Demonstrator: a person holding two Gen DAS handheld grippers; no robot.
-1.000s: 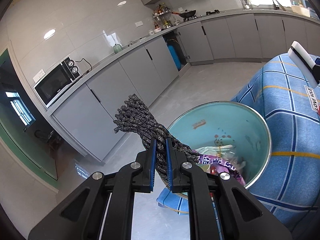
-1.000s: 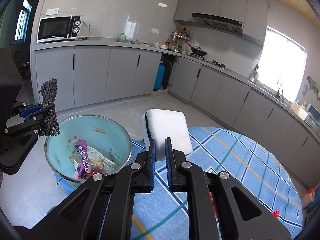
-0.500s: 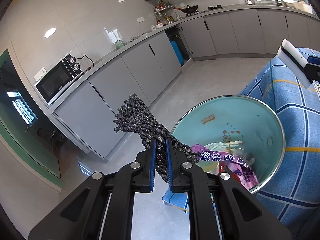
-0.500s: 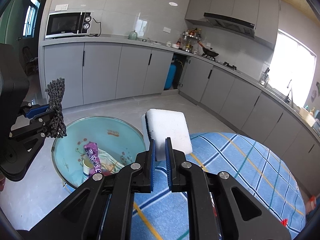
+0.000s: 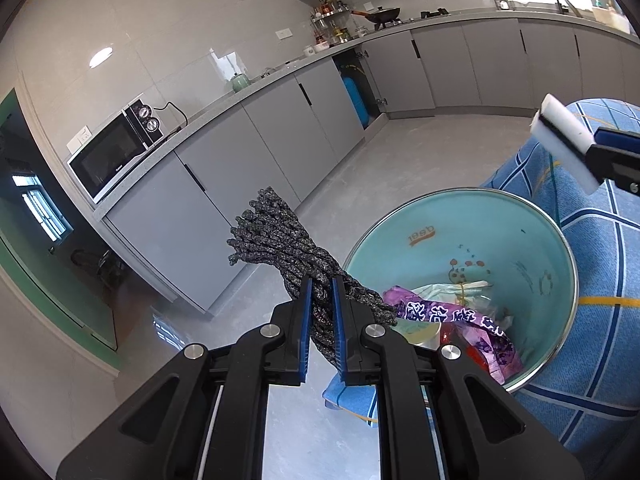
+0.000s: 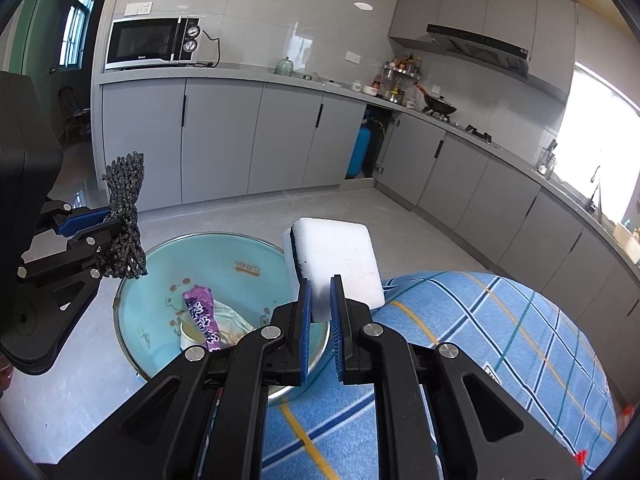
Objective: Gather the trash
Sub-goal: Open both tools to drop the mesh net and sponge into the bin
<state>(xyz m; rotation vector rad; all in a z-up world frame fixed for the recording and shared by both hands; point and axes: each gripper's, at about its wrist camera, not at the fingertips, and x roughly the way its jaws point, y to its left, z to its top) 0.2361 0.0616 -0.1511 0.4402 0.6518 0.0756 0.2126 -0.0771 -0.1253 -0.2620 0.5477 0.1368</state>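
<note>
- Two items held: left gripper (image 5: 320, 312) fingers pinch limp cord bundle (image 5: 280, 248) mid-length, centre frame
- Right gripper (image 6: 320, 312) fingers squeeze light, compressible sponge (image 6: 336, 256) edge above basin (image 6: 224, 240)

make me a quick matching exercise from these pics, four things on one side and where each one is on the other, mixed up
Things:
1. dark knitted bundle
2. white sponge
3. purple wrapper
4. microwave

Places:
A. on the grey counter
B. lying in the teal basin
C. clamped in the right gripper
D. clamped in the left gripper

Pairs: 1-D, 2-C, 3-B, 4-A
</note>
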